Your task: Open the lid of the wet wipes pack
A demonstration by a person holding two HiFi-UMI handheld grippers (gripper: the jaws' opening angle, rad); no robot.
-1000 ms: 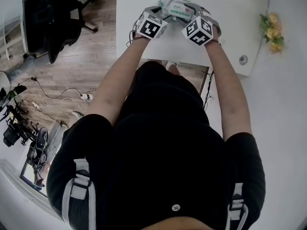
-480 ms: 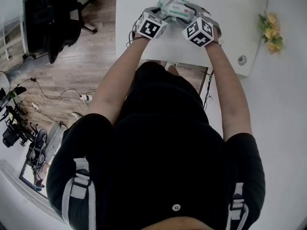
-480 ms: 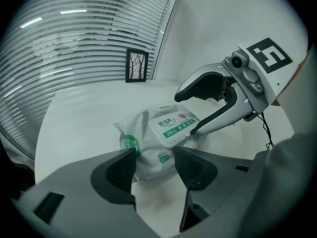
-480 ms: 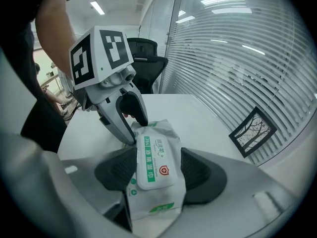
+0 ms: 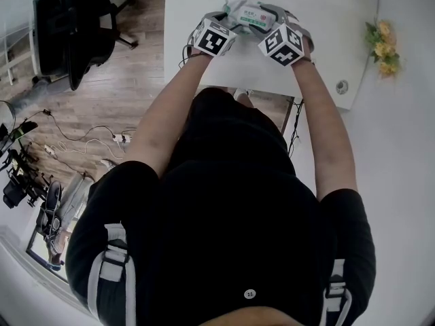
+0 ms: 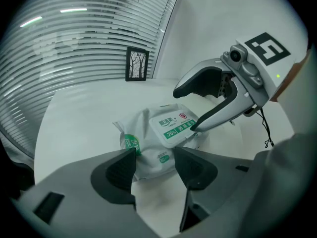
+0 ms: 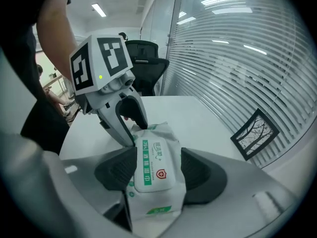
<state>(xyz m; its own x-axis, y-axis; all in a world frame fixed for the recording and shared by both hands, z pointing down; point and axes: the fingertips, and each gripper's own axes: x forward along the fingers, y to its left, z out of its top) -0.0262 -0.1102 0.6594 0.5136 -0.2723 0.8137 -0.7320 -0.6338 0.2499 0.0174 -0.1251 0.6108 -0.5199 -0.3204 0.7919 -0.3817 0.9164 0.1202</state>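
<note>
The wet wipes pack [image 5: 250, 12] lies on the white table [image 5: 326, 19], its white lid with green print facing up and shut. My left gripper [image 5: 230, 19] reaches in from the left. In the left gripper view its pads [image 6: 121, 168] sit against the crumpled near end of the pack [image 6: 166, 133]. My right gripper [image 5: 270, 15] comes in from the right. In its own view the right gripper [image 7: 158, 170] straddles the pack [image 7: 153, 177], one pad on either side of the lid. One right fingertip [image 6: 194, 127] rests at the lid's edge.
A small framed tree picture [image 6: 137, 64] stands at the back of the table by the blinds. Yellow flowers [image 5: 384, 43] sit at the table's right edge. An office chair [image 5: 75, 26] and cables are on the wooden floor to the left.
</note>
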